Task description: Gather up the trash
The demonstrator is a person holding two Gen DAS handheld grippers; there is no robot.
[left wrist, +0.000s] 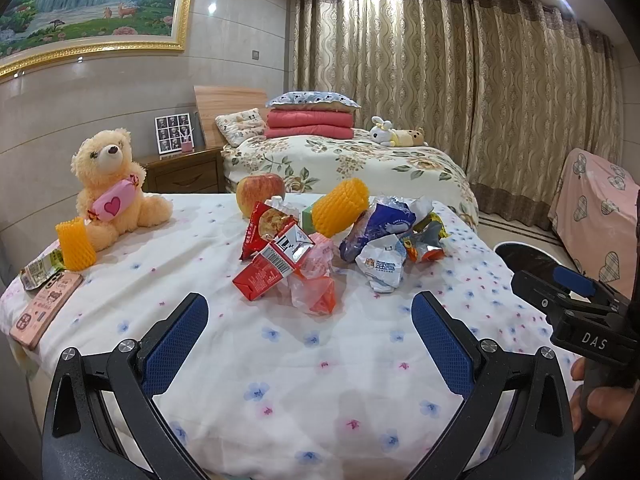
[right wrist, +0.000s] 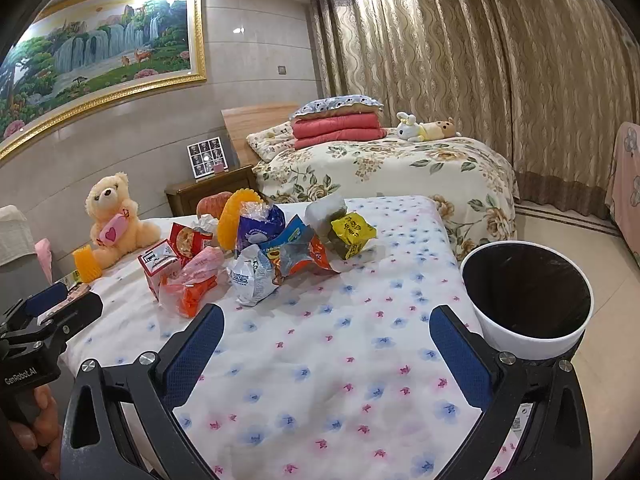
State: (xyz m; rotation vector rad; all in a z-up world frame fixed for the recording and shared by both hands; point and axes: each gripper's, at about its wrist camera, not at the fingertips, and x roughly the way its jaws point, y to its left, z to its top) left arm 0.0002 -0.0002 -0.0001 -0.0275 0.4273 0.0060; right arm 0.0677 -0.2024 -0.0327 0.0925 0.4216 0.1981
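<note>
A heap of trash lies mid-bed: a red carton (left wrist: 264,276) (right wrist: 154,266), crumpled pink and orange plastic (left wrist: 314,284) (right wrist: 192,284), a white wrapper (left wrist: 382,268) (right wrist: 252,276), a blue bag (left wrist: 380,224) (right wrist: 260,228), a yellow pack (right wrist: 352,234) and an orange foam net (left wrist: 340,206) (right wrist: 234,220). My left gripper (left wrist: 310,322) is open and empty, just short of the heap. My right gripper (right wrist: 326,338) is open and empty over the sheet, beside the white bin (right wrist: 528,300) at the bed's right edge.
A teddy bear (left wrist: 110,184) (right wrist: 114,216), a second foam net (left wrist: 76,244), a pink phone (left wrist: 44,308) and a green wrapper (left wrist: 40,268) lie at the left. An apple (left wrist: 260,194) sits behind the heap. A second bed (left wrist: 348,160) and curtains stand behind.
</note>
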